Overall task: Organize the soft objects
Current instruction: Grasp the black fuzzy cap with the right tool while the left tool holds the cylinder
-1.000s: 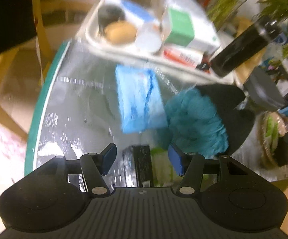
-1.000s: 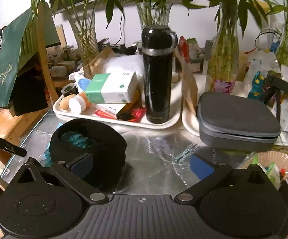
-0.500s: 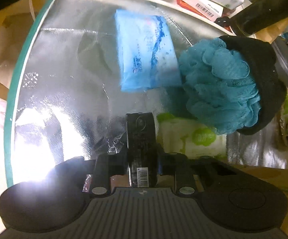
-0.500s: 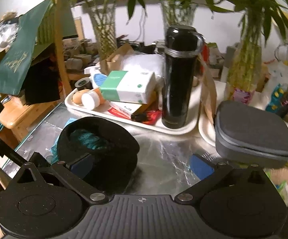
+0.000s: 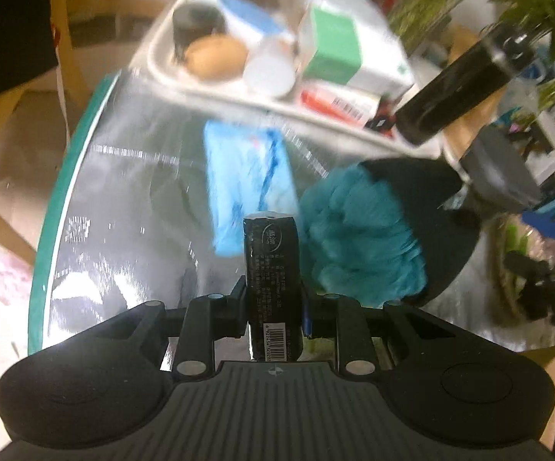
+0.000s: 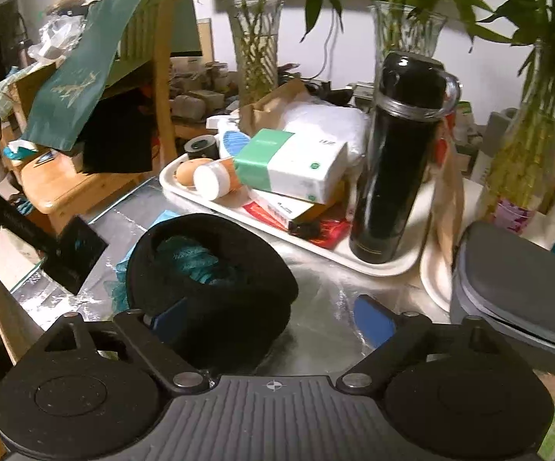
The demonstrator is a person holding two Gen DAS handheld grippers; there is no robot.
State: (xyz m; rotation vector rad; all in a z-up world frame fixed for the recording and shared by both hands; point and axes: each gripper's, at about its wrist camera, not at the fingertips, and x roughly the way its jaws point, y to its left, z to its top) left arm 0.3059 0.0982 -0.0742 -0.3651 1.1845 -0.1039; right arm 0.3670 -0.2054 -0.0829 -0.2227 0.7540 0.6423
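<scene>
A: What is seen from the left wrist?

B: A small black packet point(image 5: 272, 284) is pinched between the pads of the left gripper point(image 5: 273, 309). The packet is held up off the shiny table point(image 5: 123, 192), with its bar code down by the pads. The jaws were closing a moment ago and are now pressed on it.

A: How will the packet behave?

B: It is thought to be light and squashy. Its wrapper looks smooth, so it could slip. It is held low, near one end; a hold nearer the middle would likely be steadier.

A: What else is seen there?

B: A blue tissue pack point(image 5: 246, 184) is lying flat on the table. Just beside it, a teal puff point(image 5: 358, 238) is tucked against a black hat point(image 5: 442, 223). Everything is a bit blurred.

A: And from the right wrist?

B: The right gripper point(image 6: 273, 322) is spread wide and nothing is pinched. Its jaws have just been closing a little. The black hat point(image 6: 216, 280) is seen between the left pad and the right pad, but it cannot be told whether it is touched. The teal puff point(image 6: 189, 257) is peeking out of it.

A: How should the hat be taken?

B: It looks soft and floppy, so it is best taken by its thick folded rim. The tray point(image 6: 316, 246) and the tall black bottle point(image 6: 396, 161) are well behind it.
</scene>
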